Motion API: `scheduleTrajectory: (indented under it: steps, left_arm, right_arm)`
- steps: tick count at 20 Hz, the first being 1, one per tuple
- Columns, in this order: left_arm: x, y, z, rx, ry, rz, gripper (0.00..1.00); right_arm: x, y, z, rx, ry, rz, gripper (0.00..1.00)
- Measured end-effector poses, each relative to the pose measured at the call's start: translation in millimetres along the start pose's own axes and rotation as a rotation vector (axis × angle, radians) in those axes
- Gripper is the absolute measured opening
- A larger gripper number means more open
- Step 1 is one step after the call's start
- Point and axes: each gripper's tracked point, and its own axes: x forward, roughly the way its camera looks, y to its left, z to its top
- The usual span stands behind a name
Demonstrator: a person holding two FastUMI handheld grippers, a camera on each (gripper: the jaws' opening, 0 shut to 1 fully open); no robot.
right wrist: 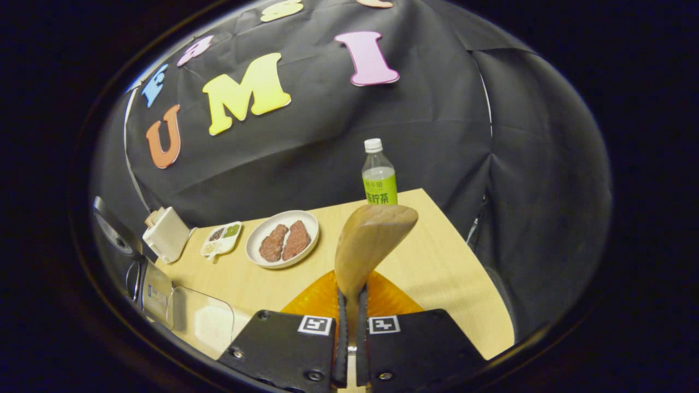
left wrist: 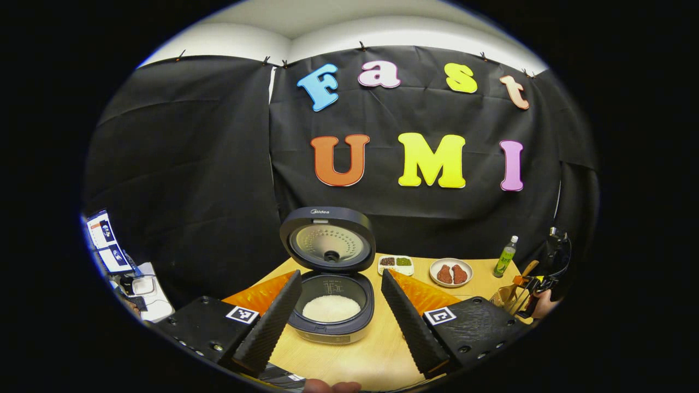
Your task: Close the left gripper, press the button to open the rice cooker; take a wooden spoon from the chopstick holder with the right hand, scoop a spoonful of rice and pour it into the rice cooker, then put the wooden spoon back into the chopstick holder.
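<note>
2 claws in play, and I read the next move as turning on the right claw (right wrist: 349,322), which is clamped narrow on the handle of the wooden spoon (right wrist: 371,240). The spoon's long axis runs straight forward from my fingers, bowl tipped up and away, its convex back toward the camera, so I cannot tell whether it carries rice.

In the left gripper view the cooker (left wrist: 331,305) sits straight ahead between the wide-spread fingers of the left claw (left wrist: 338,322), lid (left wrist: 327,240) standing upright behind the pot, white rice already inside. The right claw (left wrist: 538,297) shows far off to that view's right, beside the holder (left wrist: 505,295) at the worktop (left wrist: 377,355) edge. So the cooker lies well to the left of my spoon hand, and the left claw is much nearer it.

From the right gripper view, a clear tub (right wrist: 202,319) with pale grains sits low to the left, near a white box (right wrist: 166,234). I judge that tub to be the scooping source, so the spoon must swing left and dip.

Materials: smooth pale wood spoon, rounded bowl; glossy dark cooker with a perforated metal inner lid; light wood-grain worktop. Also a white plate (right wrist: 256,254) holding 2 brown pieces, a small tray (right wrist: 221,238), a green bottle (right wrist: 379,180).
</note>
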Motion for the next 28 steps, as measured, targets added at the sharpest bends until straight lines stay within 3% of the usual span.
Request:
scheduleTrajectory:
  steps: [7,9,10,12,14,22,28]
  left_arm:
    - [-7.3,-0.6,2.7,-0.013,-0.008,-0.003,0.95]
    - [-8.0,-3.3,2.8,-0.018,-0.012,-0.013,0.95]
    - [-8.6,-4.6,2.9,-0.020,-0.016,-0.019,0.95]
    - [-9.8,-7.0,6.4,-0.028,-0.026,-0.036,0.95]
    - [-10.5,-12.4,9.5,-0.039,-0.037,-0.059,0.95]
    - [-14.7,-25.1,25.8,-0.068,-0.088,-0.156,0.95]
    - [-5.0,-20.6,54.0,-0.060,-0.145,-0.200,0.95]
  right_arm:
    - [1.1,1.9,-3.1,-0.001,-0.028,0.010,0.19]
    - [-6.3,1.8,2.5,-0.015,-0.040,0.005,0.26]
    - [-11.7,1.3,4.4,-0.022,-0.043,0.005,0.46]
    - [-23.0,-4.3,9.7,-0.029,-0.057,-0.015,0.75]
    - [-37.0,-9.2,10.8,-0.015,-0.065,-0.032,0.87]
    - [-99.9,-33.0,24.0,-0.020,-0.116,-0.116,0.88]
    - [-163.5,7.5,44.2,-0.067,-0.181,-0.070,0.90]
